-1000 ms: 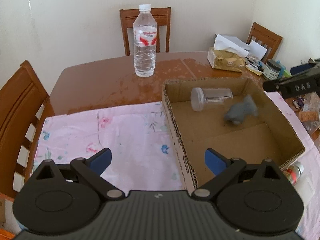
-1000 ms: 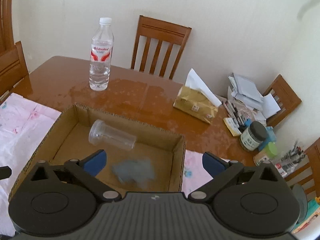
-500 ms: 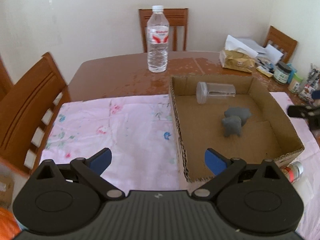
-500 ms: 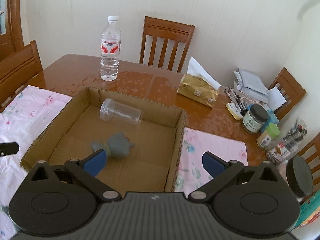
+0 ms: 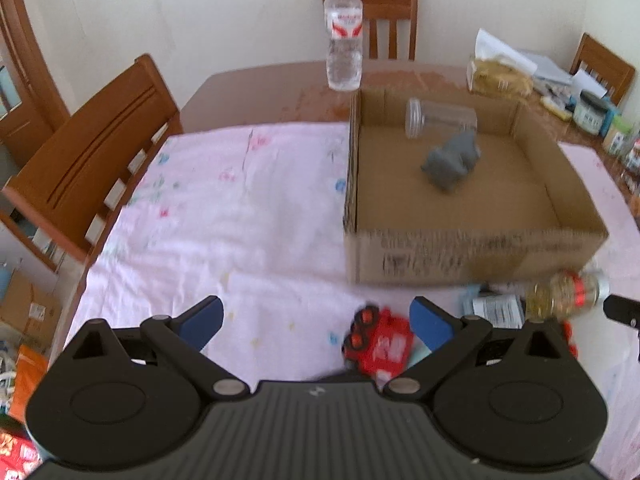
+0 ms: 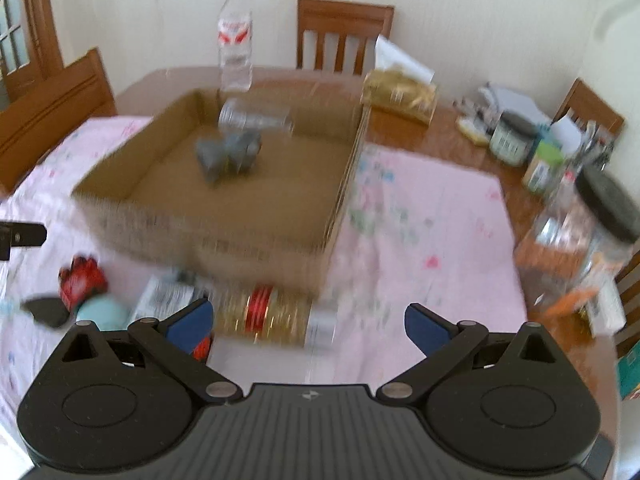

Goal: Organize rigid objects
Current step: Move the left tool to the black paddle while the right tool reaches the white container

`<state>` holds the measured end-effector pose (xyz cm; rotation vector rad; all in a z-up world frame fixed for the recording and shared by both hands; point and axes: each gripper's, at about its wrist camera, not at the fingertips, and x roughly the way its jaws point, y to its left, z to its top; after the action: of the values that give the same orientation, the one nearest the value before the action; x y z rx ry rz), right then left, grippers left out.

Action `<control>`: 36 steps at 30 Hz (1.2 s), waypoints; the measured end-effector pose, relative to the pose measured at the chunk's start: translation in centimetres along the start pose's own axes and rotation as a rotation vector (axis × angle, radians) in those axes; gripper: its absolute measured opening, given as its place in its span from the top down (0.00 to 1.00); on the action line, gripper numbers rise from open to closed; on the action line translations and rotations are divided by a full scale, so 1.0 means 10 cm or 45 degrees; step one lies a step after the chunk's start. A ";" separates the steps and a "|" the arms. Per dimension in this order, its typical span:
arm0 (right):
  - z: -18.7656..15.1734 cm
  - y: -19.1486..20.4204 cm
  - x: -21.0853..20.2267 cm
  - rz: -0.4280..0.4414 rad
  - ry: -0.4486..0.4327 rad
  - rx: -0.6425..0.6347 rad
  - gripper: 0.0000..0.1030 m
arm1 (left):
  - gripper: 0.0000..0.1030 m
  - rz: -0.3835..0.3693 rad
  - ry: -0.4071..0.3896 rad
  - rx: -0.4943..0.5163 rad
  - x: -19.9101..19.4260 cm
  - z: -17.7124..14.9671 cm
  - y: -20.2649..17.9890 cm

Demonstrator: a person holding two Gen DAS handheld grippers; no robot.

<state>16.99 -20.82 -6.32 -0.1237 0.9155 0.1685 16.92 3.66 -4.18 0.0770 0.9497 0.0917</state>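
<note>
Only the right view shows a black-lidded jar (image 6: 576, 240); both claws (image 5: 316, 322) (image 6: 308, 320) gape empty.

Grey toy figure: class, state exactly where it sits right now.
In both wrist views the grey toy figure lies inside the cardboard box, toward its far wall, just in front of the clear jar lying on its side.

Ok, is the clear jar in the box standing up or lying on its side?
On its side. The clear jar lies against the far wall of the cardboard box, mouth facing left, next to the grey toy.
</note>
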 end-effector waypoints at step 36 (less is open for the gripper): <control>-0.51 -0.07 0.35 -0.186 0.224 0.141 0.00 | 0.04 -0.069 0.137 0.088 0.35 -0.24 0.09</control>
<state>15.27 -22.13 -12.15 -0.1032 1.0845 -0.0296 16.99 5.00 -8.29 0.1105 1.0617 0.0130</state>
